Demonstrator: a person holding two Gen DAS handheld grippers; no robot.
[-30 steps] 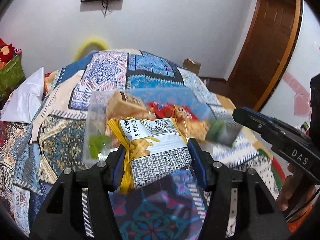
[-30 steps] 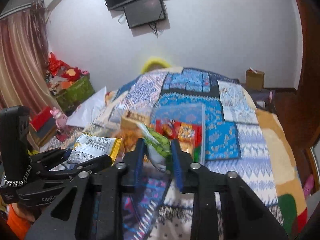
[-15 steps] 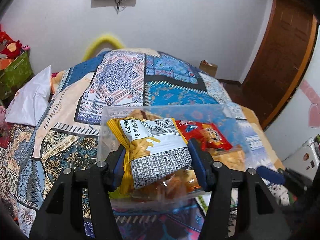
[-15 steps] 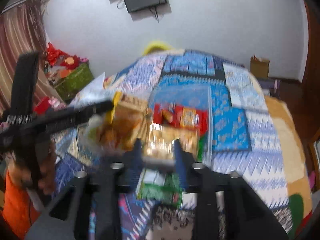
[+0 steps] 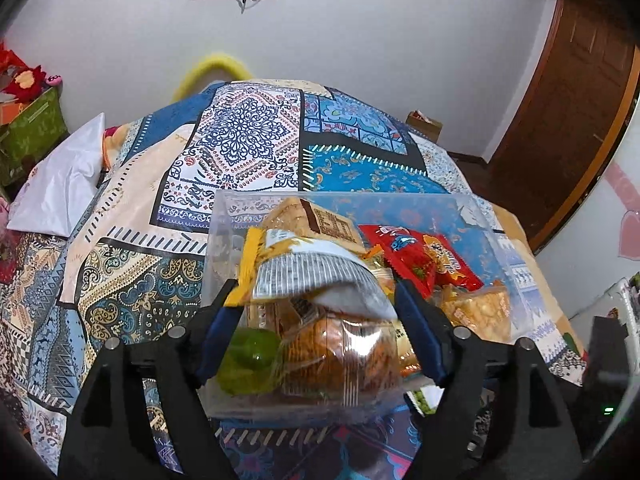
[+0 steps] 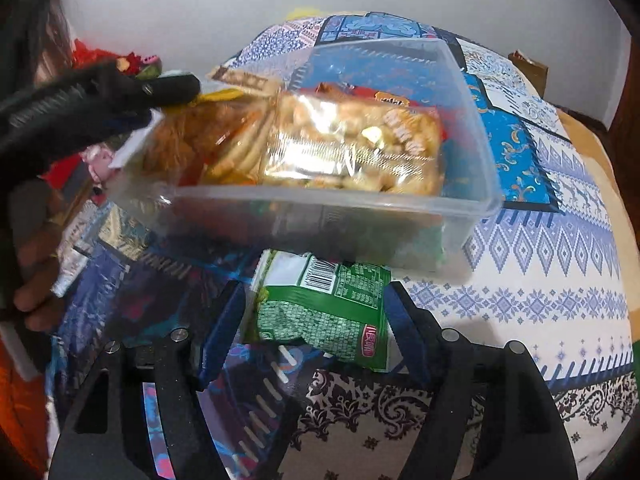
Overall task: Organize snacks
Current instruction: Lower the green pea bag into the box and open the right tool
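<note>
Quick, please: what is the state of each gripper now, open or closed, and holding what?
Left gripper: open, yellow snack packet released between its fingers.
Right gripper: open around green snack packet.

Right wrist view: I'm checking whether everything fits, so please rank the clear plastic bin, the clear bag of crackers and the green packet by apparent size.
1. Clear plastic bin, clearly largest.
2. Clear bag of crackers inside it.
3. Green packet, between the right claw's fingers; it is nearer the camera, so ranks 2 and 3 are unsure.

**Snack tub on the bed**

The tub (image 6: 472, 184) sits on the quilt (image 6: 540, 300), packets (image 6: 344, 148) piled inside. One packet (image 6: 328, 304) lies on the quilt just in front of it. Pillow (image 5: 60, 184) is at the quilt's left edge.
</note>
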